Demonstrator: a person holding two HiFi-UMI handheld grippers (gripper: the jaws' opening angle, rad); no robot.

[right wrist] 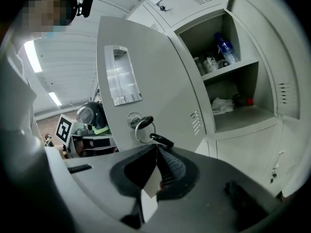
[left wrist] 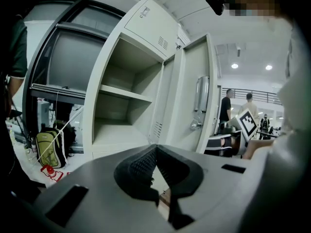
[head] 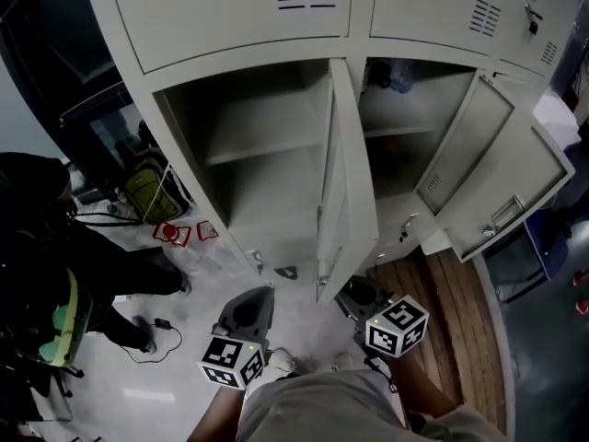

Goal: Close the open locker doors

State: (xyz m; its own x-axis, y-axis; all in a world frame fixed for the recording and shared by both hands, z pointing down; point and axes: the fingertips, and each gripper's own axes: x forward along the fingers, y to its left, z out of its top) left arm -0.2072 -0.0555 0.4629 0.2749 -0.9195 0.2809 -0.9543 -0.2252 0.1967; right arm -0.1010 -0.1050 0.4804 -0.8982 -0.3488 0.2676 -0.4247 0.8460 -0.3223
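Locker bank, grey steel. Left locker: open, one shelf. Right locker: open; shelf holds a bottle and small containers, with a crumpled white bag below. Left door stands straight out from the bank. Right door is swung wide, keys in its lock. Left gripper and right gripper, in front of the bank: jaws together, nothing between.
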